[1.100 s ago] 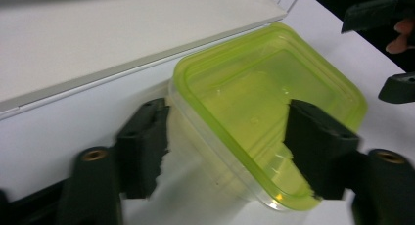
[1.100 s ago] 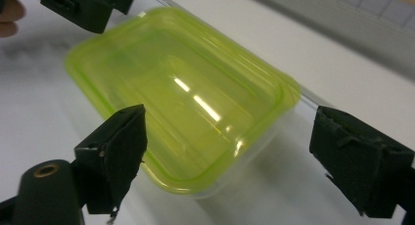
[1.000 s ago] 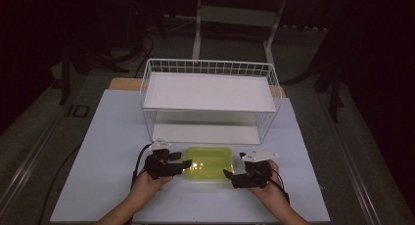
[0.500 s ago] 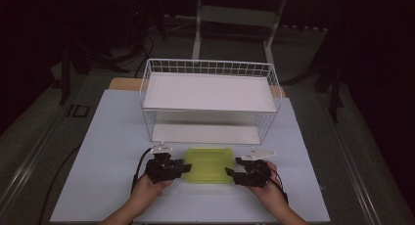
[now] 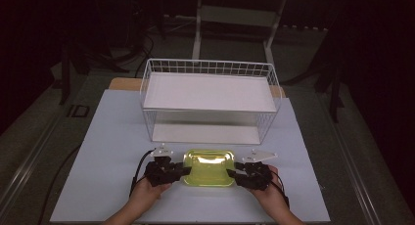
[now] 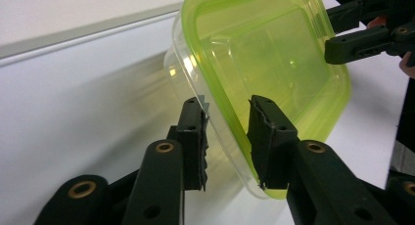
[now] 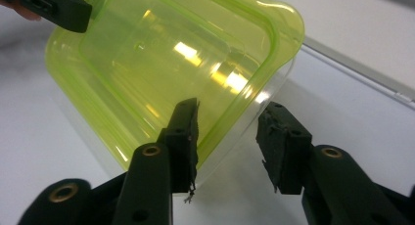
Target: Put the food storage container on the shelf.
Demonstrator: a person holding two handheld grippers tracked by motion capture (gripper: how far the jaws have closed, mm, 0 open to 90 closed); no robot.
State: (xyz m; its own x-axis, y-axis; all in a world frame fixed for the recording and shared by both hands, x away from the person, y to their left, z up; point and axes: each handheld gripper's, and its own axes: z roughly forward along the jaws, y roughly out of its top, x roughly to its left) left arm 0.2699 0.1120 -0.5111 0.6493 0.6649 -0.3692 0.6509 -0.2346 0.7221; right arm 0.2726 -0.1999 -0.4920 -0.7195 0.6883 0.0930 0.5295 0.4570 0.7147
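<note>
Lidded container (image 5: 208, 168), a clear box under a yellow-green lid, sits on the bench (image 5: 112, 137) at the near edge, straight in front of the white wire rack (image 5: 208, 95) and apart from it. Its long axis runs side to side across the bench, lid facing up, with one short end toward each hand.

The step in hand looks like a two-handed grasp at those short ends. The left gripper (image 6: 226, 118) has its jaws around the left end: one pad sits on the lid's edge and the other at the clear wall just below the rim, and they appear to be clamping it. They have just been closing, with the container's edge between them. The right gripper (image 7: 229, 121) straddles the right end, and its jaws have also just been closing; the inner pad lies over the lid near the rim, while the outer pad stands clear of the wall with a visible gap, so that side is not yet gripped.

Next, the right jaws need to finish closing on the rim before any lift. After that, both hands would have to rise together and level, likely toward the rack, keeping the box from tilting or twisting between the two grips.
</note>
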